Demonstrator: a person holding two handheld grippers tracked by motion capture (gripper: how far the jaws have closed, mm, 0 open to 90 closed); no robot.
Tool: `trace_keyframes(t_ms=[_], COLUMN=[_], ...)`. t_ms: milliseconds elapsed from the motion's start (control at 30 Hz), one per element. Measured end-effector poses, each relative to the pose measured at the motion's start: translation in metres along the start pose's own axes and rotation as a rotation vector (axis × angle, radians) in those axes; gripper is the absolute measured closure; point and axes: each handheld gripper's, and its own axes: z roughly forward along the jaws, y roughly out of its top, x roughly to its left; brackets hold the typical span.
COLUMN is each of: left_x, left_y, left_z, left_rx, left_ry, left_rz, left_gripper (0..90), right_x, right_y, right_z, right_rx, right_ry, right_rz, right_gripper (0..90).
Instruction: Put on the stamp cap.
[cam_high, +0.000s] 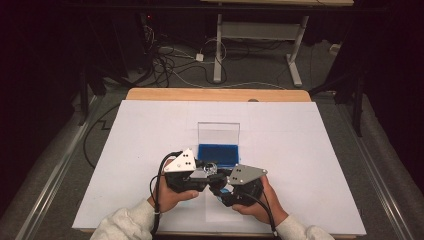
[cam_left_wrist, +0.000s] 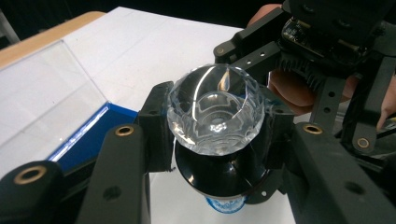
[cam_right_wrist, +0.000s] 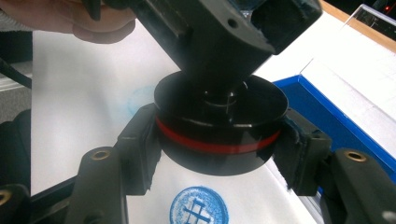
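A stamp with a clear faceted knob (cam_left_wrist: 215, 109) and a round black base with a red band (cam_right_wrist: 219, 126) is held just above the white sheet near the table's front. My left gripper (cam_left_wrist: 217, 133) is shut on the stamp's upper part below the knob. My right gripper (cam_right_wrist: 219, 151) is shut on the black base from the other side. In the high view both grippers, left (cam_high: 200, 174) and right (cam_high: 222, 184), meet at the stamp (cam_high: 210, 170). Under the base lies a round blue imprint (cam_right_wrist: 198, 207) on the paper.
A blue ink pad (cam_high: 218, 154) sits in a box with its clear lid (cam_high: 218, 132) standing up, just beyond the grippers. A white sheet (cam_high: 300, 150) covers the wooden table (cam_high: 215, 94). Table legs and cables lie on the floor behind.
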Motion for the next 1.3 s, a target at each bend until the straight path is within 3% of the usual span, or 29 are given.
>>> trace_keyframes(t_ms=[233,600,833,867,1000,1300], left_x=[-0.007,-0.008,-0.011,-0.010,-0.007,-0.008], left_y=[0.000,0.001,0.003,0.003,0.003,0.004], left_z=[0.003,0.004,0.004,0.003,0.002,0.001], left_rx=[0.003,0.003,0.008,0.005,0.002,-0.002], left_ry=[0.028,0.026,0.035,0.037,0.032,0.036], left_rz=[0.035,0.052,0.075,0.070,0.052,0.060], left_gripper=[54.8,54.8,54.7,54.7,54.7,54.6], right_x=[0.001,0.001,0.000,0.000,0.000,0.002], right_y=[0.000,0.000,0.000,0.000,-0.002,-0.003], right_z=[-0.001,0.000,0.000,0.000,0.001,0.002], right_rx=[0.012,0.013,0.012,0.010,-0.014,-0.039], right_ry=[-0.005,0.001,0.032,0.022,0.022,0.014], right_rz=[-0.006,0.010,0.026,0.010,0.028,0.041], right_gripper=[38.9,38.9,38.7,38.7,38.4,38.0])
